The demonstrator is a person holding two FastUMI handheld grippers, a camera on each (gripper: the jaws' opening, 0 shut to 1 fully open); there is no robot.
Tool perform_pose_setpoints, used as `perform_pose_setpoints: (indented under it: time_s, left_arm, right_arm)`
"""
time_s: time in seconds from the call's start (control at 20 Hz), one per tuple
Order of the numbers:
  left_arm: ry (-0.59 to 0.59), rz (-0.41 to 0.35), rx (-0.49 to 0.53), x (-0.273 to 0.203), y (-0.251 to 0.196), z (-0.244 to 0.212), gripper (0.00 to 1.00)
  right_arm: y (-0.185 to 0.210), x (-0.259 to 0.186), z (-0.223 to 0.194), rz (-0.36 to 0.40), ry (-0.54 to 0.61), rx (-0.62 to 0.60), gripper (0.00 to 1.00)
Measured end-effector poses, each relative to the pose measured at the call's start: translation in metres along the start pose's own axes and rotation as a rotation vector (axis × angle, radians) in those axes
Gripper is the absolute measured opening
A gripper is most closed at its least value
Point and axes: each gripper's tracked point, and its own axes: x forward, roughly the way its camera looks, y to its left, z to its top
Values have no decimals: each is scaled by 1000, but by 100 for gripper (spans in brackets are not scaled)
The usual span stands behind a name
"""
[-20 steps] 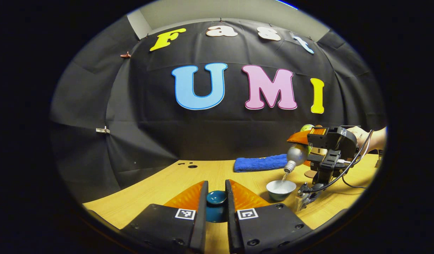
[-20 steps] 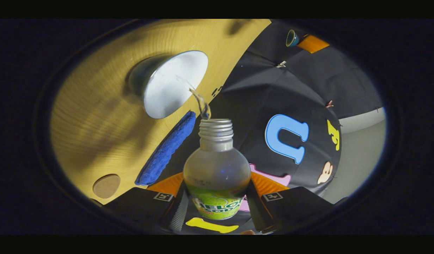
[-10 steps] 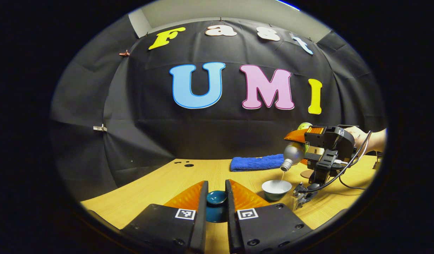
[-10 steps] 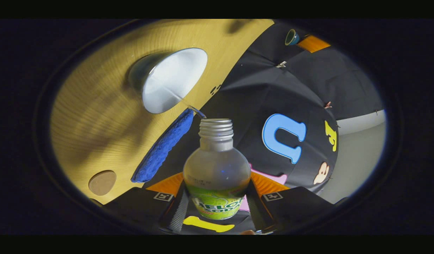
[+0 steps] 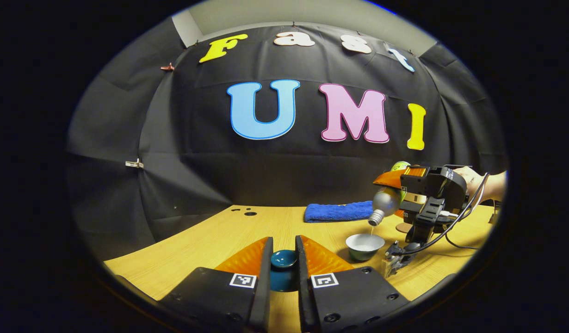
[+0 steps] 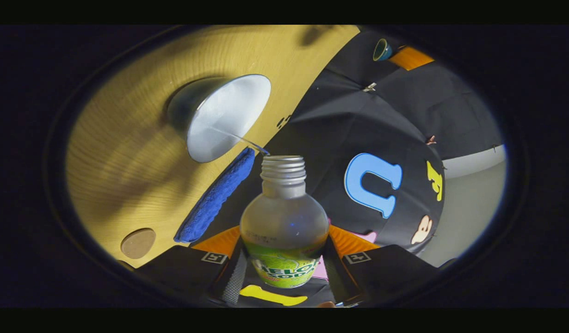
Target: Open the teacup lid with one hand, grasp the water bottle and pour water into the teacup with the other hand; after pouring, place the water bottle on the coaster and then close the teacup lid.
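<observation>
- Thinning since a second ago, the stream from the water bottle (image 6: 284, 217) is now only a fine thread dropping into the teacup (image 6: 219, 118).
- Closest in the right gripper view, the right gripper (image 6: 284, 263) is clamping the bottle's belly between both fingers, with the bottle tipped neck-forward and its open threaded mouth pointing ahead.
- Just past that mouth, the white-lined teacup is sitting on the wooden table (image 6: 127, 152); a blue towel (image 6: 215, 199) is lying beside it and a round coaster (image 6: 138, 243) is resting nearer the gripper's left finger.
- Closest in the left gripper view, the left gripper (image 5: 283, 263) is pinching the dark teal teacup lid (image 5: 283, 259) between its two fingers, held above the table.
- Farther ahead and to its right, the teacup (image 5: 365, 245) is standing under the tilted bottle (image 5: 385, 203), which the right gripper (image 5: 395, 192) and a hand (image 5: 474, 178) are carrying.
</observation>
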Motion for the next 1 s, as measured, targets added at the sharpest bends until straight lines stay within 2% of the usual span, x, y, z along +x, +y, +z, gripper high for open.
perform_pose_setpoints:
  time_s: [1.0]
  left_arm:
    - [4,5,0,-1,2,1,29]
  right_arm:
    - [2,-2,0,13,-5,-3,76]
